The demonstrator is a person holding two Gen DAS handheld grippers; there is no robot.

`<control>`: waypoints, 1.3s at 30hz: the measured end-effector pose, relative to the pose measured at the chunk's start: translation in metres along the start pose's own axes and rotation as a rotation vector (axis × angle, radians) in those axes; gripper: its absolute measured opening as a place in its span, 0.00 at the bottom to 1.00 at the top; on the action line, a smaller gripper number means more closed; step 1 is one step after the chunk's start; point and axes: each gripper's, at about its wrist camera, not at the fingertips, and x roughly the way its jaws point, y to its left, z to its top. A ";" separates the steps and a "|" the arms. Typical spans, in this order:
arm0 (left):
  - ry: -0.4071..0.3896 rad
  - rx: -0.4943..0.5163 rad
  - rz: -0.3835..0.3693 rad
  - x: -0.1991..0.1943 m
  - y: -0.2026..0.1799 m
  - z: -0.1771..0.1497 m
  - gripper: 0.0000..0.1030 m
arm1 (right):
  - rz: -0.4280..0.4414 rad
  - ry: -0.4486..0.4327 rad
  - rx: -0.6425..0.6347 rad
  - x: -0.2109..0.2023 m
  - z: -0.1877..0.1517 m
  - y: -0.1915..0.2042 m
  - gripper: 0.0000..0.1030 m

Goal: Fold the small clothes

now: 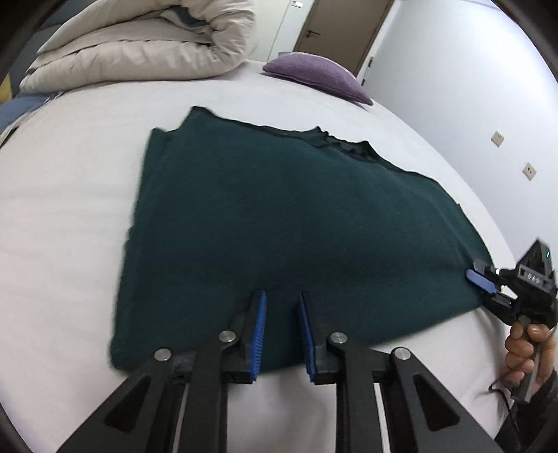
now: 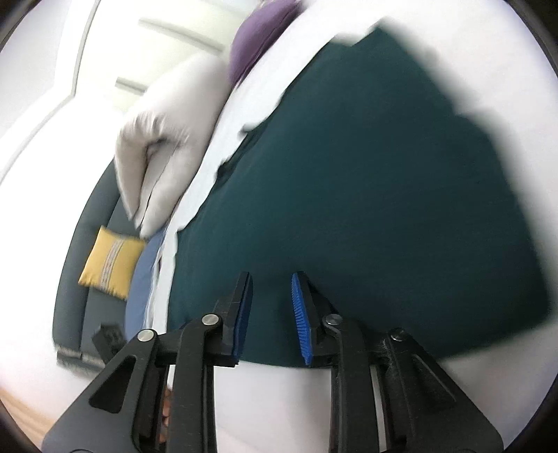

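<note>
A dark teal garment lies flat on the white bed, its sleeves folded in; it also fills the right wrist view. My left gripper is open and empty, its blue pads over the garment's near hem. My right gripper is open and empty over the garment's near edge. In the left wrist view the right gripper sits at the garment's right corner, held by a hand.
A rolled beige duvet and a purple cushion lie at the far end of the bed. A yellow cushion rests on a dark sofa beside the bed. A door stands behind.
</note>
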 end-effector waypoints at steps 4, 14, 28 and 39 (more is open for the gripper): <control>-0.008 -0.048 -0.012 -0.025 0.016 -0.008 0.24 | -0.067 -0.100 0.055 -0.047 0.018 -0.026 0.20; -0.135 0.027 0.044 -0.025 -0.007 0.062 0.43 | 0.063 -0.019 -0.133 0.022 0.050 0.088 0.33; -0.059 0.029 0.156 0.072 0.015 0.100 0.43 | 0.121 0.071 -0.024 0.156 0.093 0.074 0.31; -0.061 0.035 0.156 0.072 0.015 0.097 0.43 | 0.015 -0.172 0.038 0.051 0.125 -0.008 0.32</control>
